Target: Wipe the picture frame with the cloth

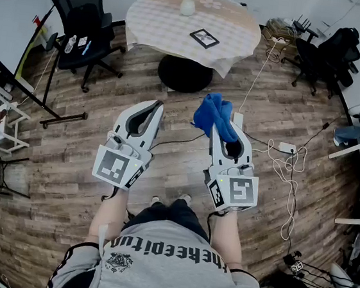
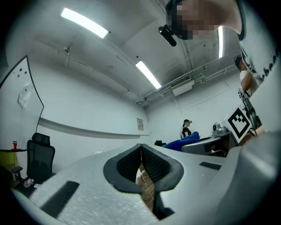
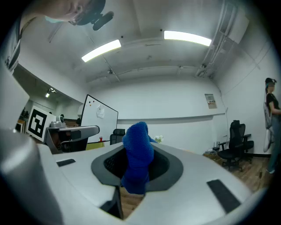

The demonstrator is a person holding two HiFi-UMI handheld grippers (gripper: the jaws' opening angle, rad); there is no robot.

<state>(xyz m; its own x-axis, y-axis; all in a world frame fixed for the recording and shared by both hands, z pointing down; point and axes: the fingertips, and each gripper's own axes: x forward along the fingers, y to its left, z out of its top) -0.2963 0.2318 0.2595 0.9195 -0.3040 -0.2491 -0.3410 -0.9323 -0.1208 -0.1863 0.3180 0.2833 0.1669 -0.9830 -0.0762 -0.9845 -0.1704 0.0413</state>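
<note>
Right gripper [image 1: 224, 127] clamps one blue cloth [image 1: 213, 111]; left gripper [image 1: 154, 107] closed, empty; one picture frame [image 1: 204, 38] on table [image 1: 155, 21].

The cloth [image 1: 215, 115] is deep blue and knitted-looking. It is bunched into a soft lump and pinched between the jaws of the right tool [image 1: 225, 131]. Its bulk stands up beyond the tips and a short end hangs below them. The frame [image 1: 204, 38] is small and rectangular with a dark border around a pale picture. It lies flat on the round table [image 1: 161, 22], skewed, well apart from the cloth.
</note>
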